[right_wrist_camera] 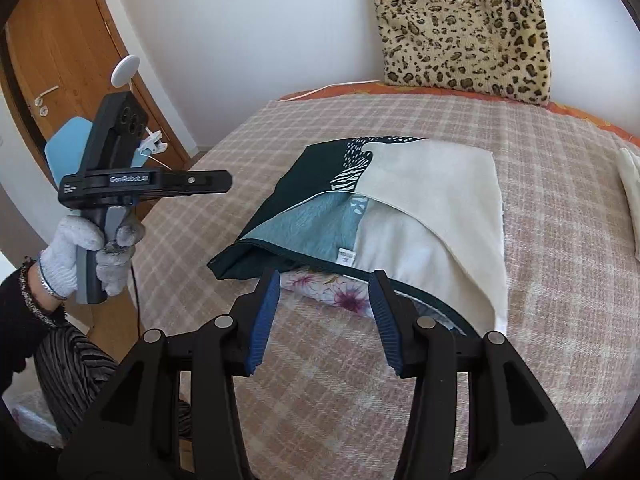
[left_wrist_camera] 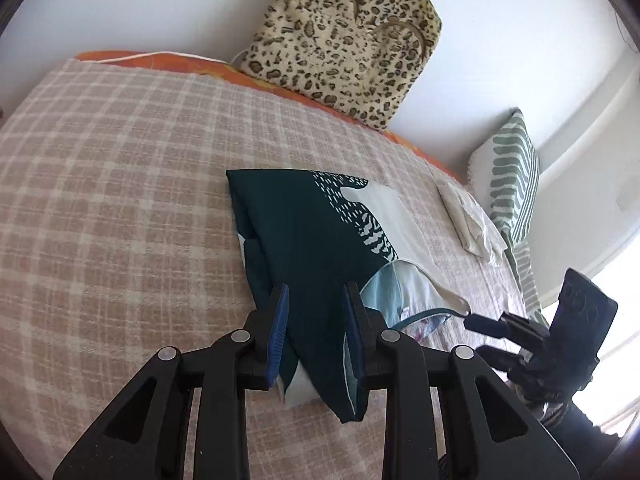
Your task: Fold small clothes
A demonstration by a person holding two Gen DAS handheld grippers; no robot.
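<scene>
The dark teal and cream garment (left_wrist_camera: 320,236) lies partly folded on the checked blanket (left_wrist_camera: 120,180) covering the bed. The left gripper (left_wrist_camera: 316,332) hangs over its near dark corner, jaws parted, the cloth seemingly loose between them, though the angle leaves that unsure. The right gripper (right_wrist_camera: 324,320) hovers half open over the flowered lining, holding nothing.

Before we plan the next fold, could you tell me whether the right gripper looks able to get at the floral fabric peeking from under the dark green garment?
Probably yes: the right gripper is open, and the floral fabric lies uncovered right ahead.
</scene>
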